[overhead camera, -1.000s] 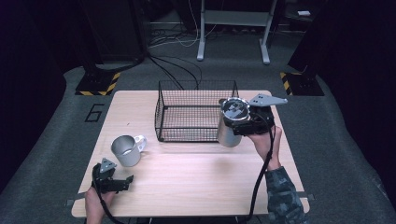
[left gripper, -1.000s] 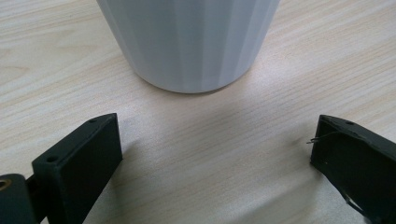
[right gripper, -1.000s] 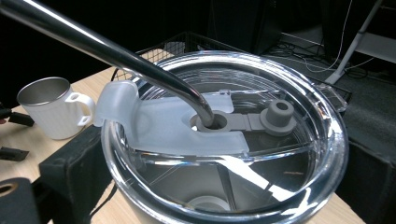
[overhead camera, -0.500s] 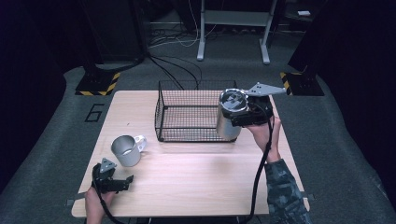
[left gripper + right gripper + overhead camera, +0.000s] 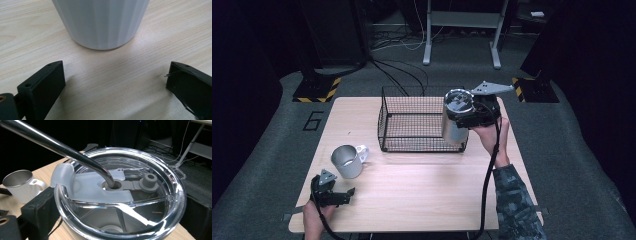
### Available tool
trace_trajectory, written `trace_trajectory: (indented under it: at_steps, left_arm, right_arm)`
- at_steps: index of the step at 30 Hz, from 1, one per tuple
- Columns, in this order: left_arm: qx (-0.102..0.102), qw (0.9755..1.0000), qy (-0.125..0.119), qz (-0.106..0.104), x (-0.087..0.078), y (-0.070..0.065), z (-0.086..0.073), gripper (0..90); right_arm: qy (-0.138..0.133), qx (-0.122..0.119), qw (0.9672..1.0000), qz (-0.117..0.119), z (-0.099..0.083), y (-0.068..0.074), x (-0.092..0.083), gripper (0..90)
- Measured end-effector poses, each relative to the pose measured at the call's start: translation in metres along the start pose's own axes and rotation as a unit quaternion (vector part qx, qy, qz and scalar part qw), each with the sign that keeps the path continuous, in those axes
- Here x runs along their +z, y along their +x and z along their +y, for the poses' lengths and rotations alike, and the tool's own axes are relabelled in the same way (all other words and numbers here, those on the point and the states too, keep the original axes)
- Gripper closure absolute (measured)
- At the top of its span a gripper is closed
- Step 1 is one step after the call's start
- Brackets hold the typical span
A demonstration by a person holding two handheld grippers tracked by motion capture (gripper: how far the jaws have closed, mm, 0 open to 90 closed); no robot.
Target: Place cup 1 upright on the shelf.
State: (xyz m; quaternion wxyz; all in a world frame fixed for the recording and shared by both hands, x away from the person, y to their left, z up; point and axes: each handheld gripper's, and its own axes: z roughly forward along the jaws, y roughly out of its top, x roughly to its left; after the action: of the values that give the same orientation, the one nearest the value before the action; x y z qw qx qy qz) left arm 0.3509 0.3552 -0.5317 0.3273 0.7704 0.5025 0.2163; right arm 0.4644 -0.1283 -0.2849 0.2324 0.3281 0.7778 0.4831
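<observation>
Up and back goes the steel tumbler (image 5: 455, 120) since a second ago, carried from the counter (image 5: 422, 200) toward the basket's right end. Nearest the person, the left gripper (image 5: 343, 196) sits low at the counter's front left, jaws spread wide and holding nothing. Just beyond stands the white mug (image 5: 347, 161), upright, mouth up, handle to the right. Farther out, the right gripper (image 5: 100, 225) is clamped on the tumbler, jaws either side below its clear lid (image 5: 120, 192). It stands roughly upright, metal straw (image 5: 57, 145) through the lid. Behind, the wire basket (image 5: 412, 125) holds nothing.
</observation>
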Motion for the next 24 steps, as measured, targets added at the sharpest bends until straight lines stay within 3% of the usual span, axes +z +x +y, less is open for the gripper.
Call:
trace_trajectory:
  at_steps: [24]
  left_arm:
    - [0.000,1.0000,0.000,0.000,0.000,0.000,0.000,1.8]
  right_arm:
    - [0.009,0.010,0.9999,-0.010,0.018,-0.014,0.036,3.4]
